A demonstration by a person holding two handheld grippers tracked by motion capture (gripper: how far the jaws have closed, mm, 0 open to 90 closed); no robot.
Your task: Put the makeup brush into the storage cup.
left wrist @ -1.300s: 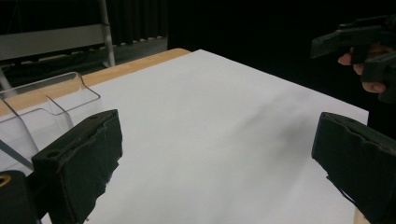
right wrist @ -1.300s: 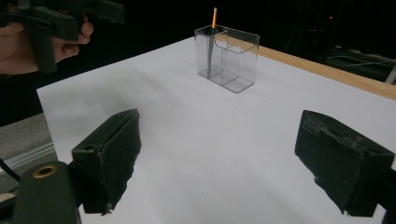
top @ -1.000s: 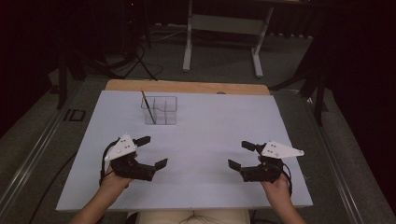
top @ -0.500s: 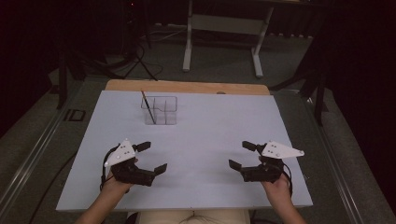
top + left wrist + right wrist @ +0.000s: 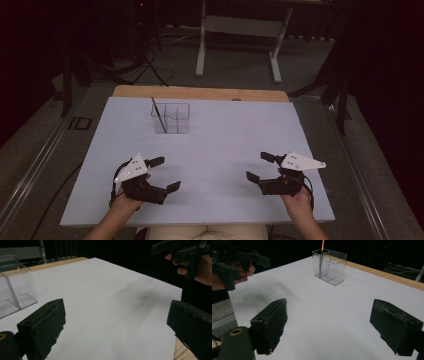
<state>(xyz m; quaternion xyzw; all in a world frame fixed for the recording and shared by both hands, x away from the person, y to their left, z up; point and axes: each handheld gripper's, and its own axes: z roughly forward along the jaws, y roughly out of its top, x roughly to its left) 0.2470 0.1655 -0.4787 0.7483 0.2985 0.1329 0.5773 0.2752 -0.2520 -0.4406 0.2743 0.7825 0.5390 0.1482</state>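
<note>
While both grippers, left and right, gape empty, the clear organizer stands well beyond.

We see dim lighting overall; only the white table is lit, surroundings nearly black. Soft grey shadows smear across it in both gripper views, no hard edges. Clear box shows faint glare w/ slight blur. Near jaws look soft, out of focus. High view grainy, low contrast.

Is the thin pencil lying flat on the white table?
No, the thin pencil stands tilted inside the clear plastic compartment box on the white table.
</note>
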